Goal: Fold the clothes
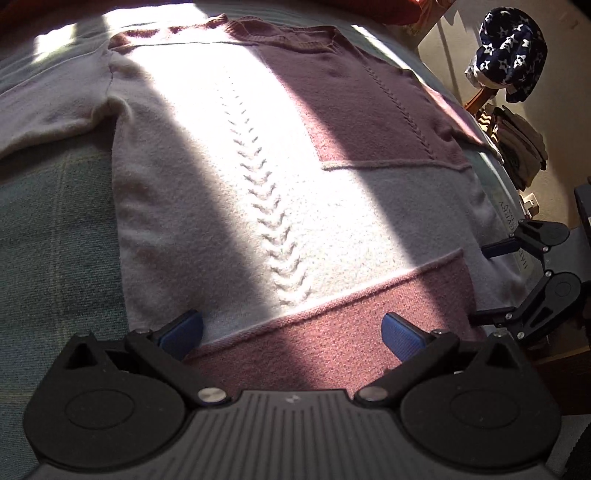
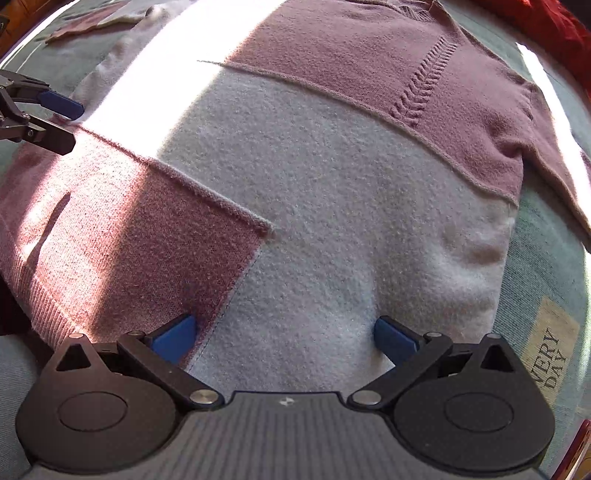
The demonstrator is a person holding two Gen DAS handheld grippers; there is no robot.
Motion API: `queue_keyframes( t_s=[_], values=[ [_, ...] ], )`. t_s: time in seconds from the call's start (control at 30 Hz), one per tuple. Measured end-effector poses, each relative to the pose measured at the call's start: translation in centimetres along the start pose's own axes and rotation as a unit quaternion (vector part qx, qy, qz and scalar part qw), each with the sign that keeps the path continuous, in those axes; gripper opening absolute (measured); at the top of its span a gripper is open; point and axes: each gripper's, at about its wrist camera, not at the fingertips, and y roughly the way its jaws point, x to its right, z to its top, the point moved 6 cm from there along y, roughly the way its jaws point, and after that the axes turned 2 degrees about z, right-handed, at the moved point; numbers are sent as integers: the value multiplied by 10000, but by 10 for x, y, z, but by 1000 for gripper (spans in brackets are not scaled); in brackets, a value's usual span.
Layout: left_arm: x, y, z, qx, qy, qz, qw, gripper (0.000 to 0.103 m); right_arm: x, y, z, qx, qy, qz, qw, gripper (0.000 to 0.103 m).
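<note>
surface: we've got a teal plaid blanket [image 1: 55,236] under everything, with a cream label [image 2: 554,354] reading "VERY DAY" at the right; hard sun stripes cut across it
room: beige wall at the right; a navy star-print cloth [image 1: 511,59] hangs over some folded tan stuff [image 1: 521,147]; something red [image 2: 554,26] sits at the far edge
sweater: one cream and mauve block sweater [image 1: 229,177] lies flat, face up, hem toward us, neck away; one sleeve [image 1: 48,114] goes out left, the other [image 2: 554,155] right
left gripper [image 1: 291,332]: spread wide; blue pads [image 1: 183,332] sit at the hem's mauve band, pinching nothing
right gripper [image 2: 284,338]: also spread wide, low over the cream panel near the hem; can't tell if the pads [image 2: 393,338] touch
count: two grippers, one sweater, two sleeves
</note>
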Motion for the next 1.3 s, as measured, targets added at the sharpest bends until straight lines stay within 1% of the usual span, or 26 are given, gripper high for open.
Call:
queue_keyframes(
  t_s=[0.1, 0.3, 0.43, 0.5, 0.6, 0.7, 0.77, 0.9, 0.93, 1.0, 1.07, 1.1, 1.2, 1.27, 1.3],
  values=[
    [-5, -10, 12, 99, -70, 89, 9999, 102, -2, 3, 2, -144, -2, -46, 9999, 103],
    [-24, -4, 61, 447, -75, 208, 9988, 102, -5, 3, -1, -125, 11, -147, 9998, 103],
    [-37, 17, 79, 336, -33, 218, 9992, 102, -7, 2, -3, -103, 24, -190, 9998, 103],
    [-45, 19, 80, 363, -70, 228, 9991, 102, -8, 1, -4, -98, 25, -212, 9997, 103],
    [-43, 10, 80, 342, -101, 273, 9990, 102, -9, -1, -6, -82, 26, -230, 9997, 103],
    [-27, -1, 77, 334, 35, 62, 9994, 102, -10, -5, -8, -63, 28, -239, 9997, 103],
    [-12, -2, 70, 231, 202, -124, 9995, 102, -14, -15, -5, 25, 131, -263, 9996, 103],
    [5, 15, 45, -189, 434, -251, 9986, 102, -25, -33, -1, 683, 249, -153, 9972, 103],
    [7, 19, 39, -259, 457, -240, 9983, 102, -28, -30, -1, 676, 252, -153, 9973, 103],
    [6, 20, 33, -260, 480, -215, 9983, 102, -18, -21, -1, 500, 331, -170, 9981, 103],
    [5, 20, 32, -276, 470, -244, 9982, 102, -12, -18, -12, 518, 409, -220, 9976, 103],
    [4, 19, 32, -300, 449, -267, 9982, 102, -7, -20, -23, 544, 469, -268, 9971, 103],
    [3, 21, 34, -373, 424, -261, 9981, 102, 9, -29, -60, 427, 987, -310, 9937, 103],
    [3, 22, 36, -421, 411, -248, 9980, 102, 18, -37, -80, 272, 1325, -354, 9902, 103],
    [3, 22, 36, -430, 392, -239, 9980, 102, 18, -42, -83, 284, 1389, -358, 9893, 103]
  ],
)
